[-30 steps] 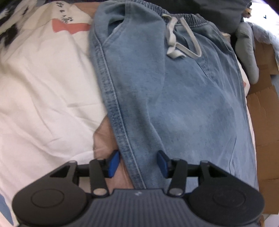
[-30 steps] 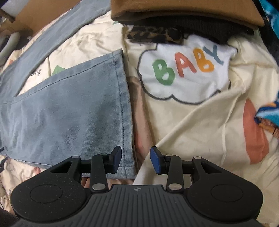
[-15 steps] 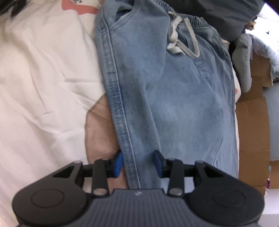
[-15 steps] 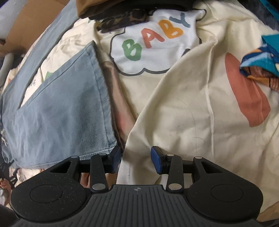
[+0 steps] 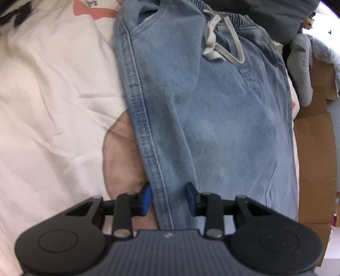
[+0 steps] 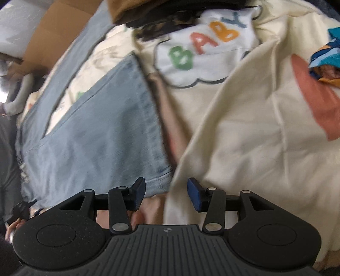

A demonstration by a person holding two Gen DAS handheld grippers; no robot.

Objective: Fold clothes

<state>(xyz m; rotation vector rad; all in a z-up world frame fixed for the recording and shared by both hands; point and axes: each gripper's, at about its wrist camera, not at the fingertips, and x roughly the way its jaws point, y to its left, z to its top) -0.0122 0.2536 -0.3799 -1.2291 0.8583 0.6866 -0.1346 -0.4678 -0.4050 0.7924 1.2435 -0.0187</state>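
Light blue jeans point(image 5: 212, 116) with a white drawstring point(image 5: 214, 42) lie flat on a cream bedsheet point(image 5: 53, 95), waistband at the far end. My left gripper point(image 5: 169, 197) straddles the jeans' left side seam near the thigh. Its jaws are closing, the seam lies between them, and the denim is not bunched. In the right wrist view, the nearer jeans leg point(image 6: 95, 138) ends in a hem. My right gripper point(image 6: 166, 194) stands open over the hem's near corner, with that corner between its blue pads.
A white cloud print reading BABY point(image 6: 204, 48) marks the sheet beyond the hem. Folded brown and dark clothes point(image 6: 148, 8) sit at the far edge. A colourful cloth point(image 6: 325, 59) lies at the right. Cardboard point(image 5: 314, 159) and a grey soft item point(image 5: 301, 70) flank the bed.
The left jaws have narrowed around the side seam. The right gripper has shifted and rolled, so the hem corner now sits between its slightly wider jaws.
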